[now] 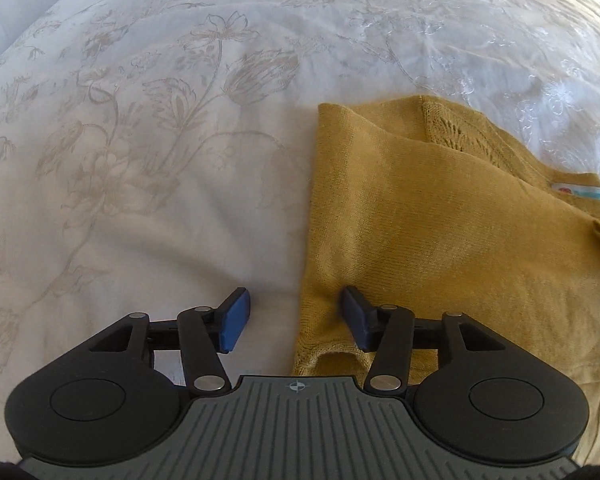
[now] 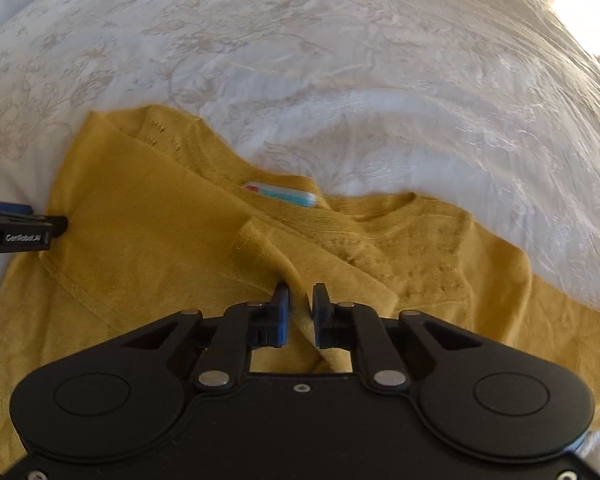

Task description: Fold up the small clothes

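Observation:
A mustard-yellow knit sweater (image 1: 440,220) lies flat on the bed, its neck label (image 1: 580,192) at the far right. My left gripper (image 1: 295,296) points down over the sweater's left edge, open: one blue pad rests on the bedspread, the other on the knit, and neither presses fabric. In the right wrist view the sweater (image 2: 160,232) fills the lower half, label (image 2: 280,194) near the collar. A sleeve with a ribbed cuff (image 2: 252,240) lies folded across the body. My right gripper (image 2: 301,290) is shut on a raised ridge of that sleeve. The left gripper (image 2: 20,228) shows at the left edge.
A cream bedspread with a floral print (image 1: 140,160) lies under everything, slightly wrinkled beyond the collar (image 2: 380,120). The bed's edge curves along the far left and top of both views.

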Demonstrator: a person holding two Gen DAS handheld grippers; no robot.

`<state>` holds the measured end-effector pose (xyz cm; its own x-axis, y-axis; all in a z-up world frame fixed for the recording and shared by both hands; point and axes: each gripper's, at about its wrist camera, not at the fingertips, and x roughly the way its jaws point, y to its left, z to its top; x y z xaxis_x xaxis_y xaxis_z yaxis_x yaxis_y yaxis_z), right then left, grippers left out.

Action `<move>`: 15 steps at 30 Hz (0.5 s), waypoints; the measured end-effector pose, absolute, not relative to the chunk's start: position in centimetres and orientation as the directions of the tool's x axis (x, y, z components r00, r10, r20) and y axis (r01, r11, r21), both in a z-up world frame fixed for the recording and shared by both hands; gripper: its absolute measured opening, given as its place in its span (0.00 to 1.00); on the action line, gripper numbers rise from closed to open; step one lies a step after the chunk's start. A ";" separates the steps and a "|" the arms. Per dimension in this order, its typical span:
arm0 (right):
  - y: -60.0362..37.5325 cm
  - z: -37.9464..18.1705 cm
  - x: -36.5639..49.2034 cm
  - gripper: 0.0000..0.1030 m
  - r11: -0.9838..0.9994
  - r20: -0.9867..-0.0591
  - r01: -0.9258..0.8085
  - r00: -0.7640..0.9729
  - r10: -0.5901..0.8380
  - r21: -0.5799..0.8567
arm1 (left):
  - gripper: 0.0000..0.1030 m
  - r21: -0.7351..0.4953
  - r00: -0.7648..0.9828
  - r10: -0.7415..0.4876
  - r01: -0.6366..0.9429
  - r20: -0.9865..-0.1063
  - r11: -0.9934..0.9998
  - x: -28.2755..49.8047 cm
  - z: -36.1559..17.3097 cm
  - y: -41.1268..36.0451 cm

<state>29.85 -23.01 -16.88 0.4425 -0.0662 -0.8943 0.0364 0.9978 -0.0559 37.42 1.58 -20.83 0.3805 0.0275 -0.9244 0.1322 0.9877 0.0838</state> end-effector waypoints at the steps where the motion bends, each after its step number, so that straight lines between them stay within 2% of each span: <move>1: -24.3 -16.7 29.3 0.16 0.996 -0.894 0.079 0.440 -0.079 -0.050 | 0.54 0.084 0.378 0.029 0.129 -0.925 0.988 37.5 -20.9 1.7; 6: -31.7 -16.8 25.7 0.18 0.947 -0.926 0.321 0.355 -0.131 -0.012 | 0.60 0.066 0.367 0.021 0.111 -0.930 0.992 37.9 -21.1 2.2; 9: -34.5 -17.3 23.7 0.24 0.913 -0.940 0.407 0.312 -0.141 -0.002 | 0.61 0.072 0.365 0.026 0.113 -0.931 0.991 38.0 -21.1 2.2; 10: -34.9 -17.2 23.4 0.30 0.907 -0.939 0.422 0.315 -0.136 0.010 | 0.61 0.075 0.364 0.030 0.112 -0.931 0.991 38.1 -21.1 2.2; 13: -34.8 -16.6 23.5 0.31 0.905 -0.928 0.420 0.360 -0.101 0.064 | 0.61 0.083 0.365 0.038 0.107 -0.930 0.991 38.1 -21.1 2.0; 15: -33.9 -16.2 24.6 0.39 0.914 -0.913 0.393 0.402 -0.070 0.103 | 0.62 0.088 0.365 0.044 0.104 -0.930 0.991 38.1 -21.1 1.8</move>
